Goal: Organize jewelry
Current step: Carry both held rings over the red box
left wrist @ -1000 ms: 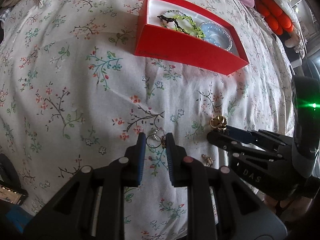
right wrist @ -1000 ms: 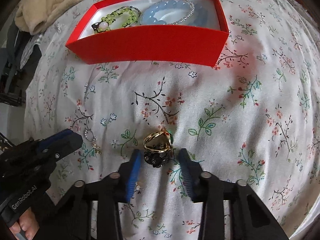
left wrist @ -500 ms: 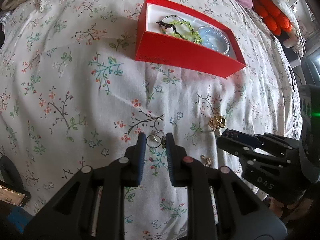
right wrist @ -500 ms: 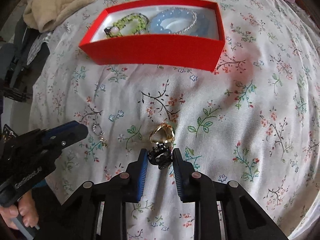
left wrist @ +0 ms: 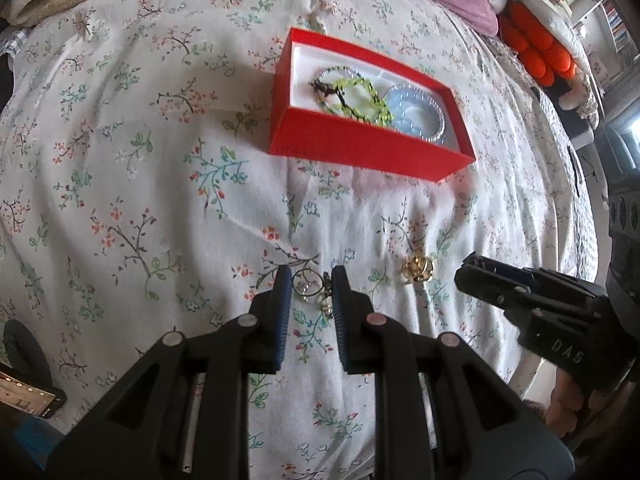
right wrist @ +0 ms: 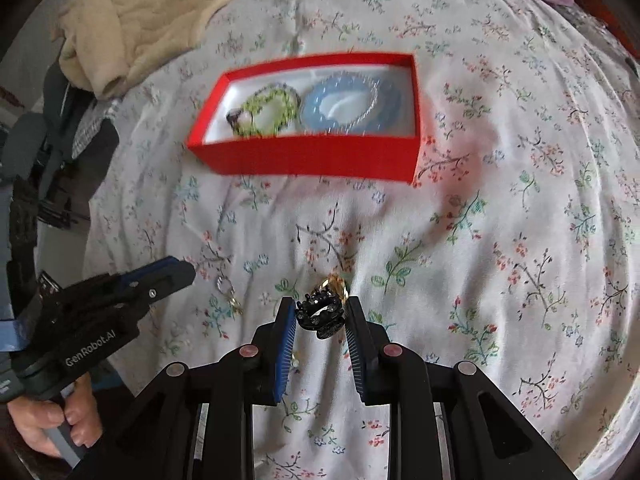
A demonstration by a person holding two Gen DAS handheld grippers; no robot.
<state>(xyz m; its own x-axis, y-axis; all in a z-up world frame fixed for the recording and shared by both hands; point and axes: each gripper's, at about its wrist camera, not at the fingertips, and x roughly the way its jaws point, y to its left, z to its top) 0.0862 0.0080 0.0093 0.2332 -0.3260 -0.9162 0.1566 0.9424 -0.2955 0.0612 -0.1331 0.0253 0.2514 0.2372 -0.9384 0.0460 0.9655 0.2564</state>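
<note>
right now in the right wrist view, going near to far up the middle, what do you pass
right gripper shut on the black ring → gold ring on the bedspread → red box holding green bracelet and blue bracelet

Both wrist views look steeply down, close, sharing the red box (left wrist: 372,152).

The right gripper (right wrist: 320,314) pointed steeply down, its blue-padded jaws having just closed further, and they pinched a black ring (right wrist: 320,314) between the pads. The left gripper (left wrist: 307,292) also pointed steeply down, its jaws narrowly parted around a silver earring (left wrist: 306,285); whether the pads pressed on it could not be told. A hand (right wrist: 52,424) gripped the left tool's handle at the near left.
</note>
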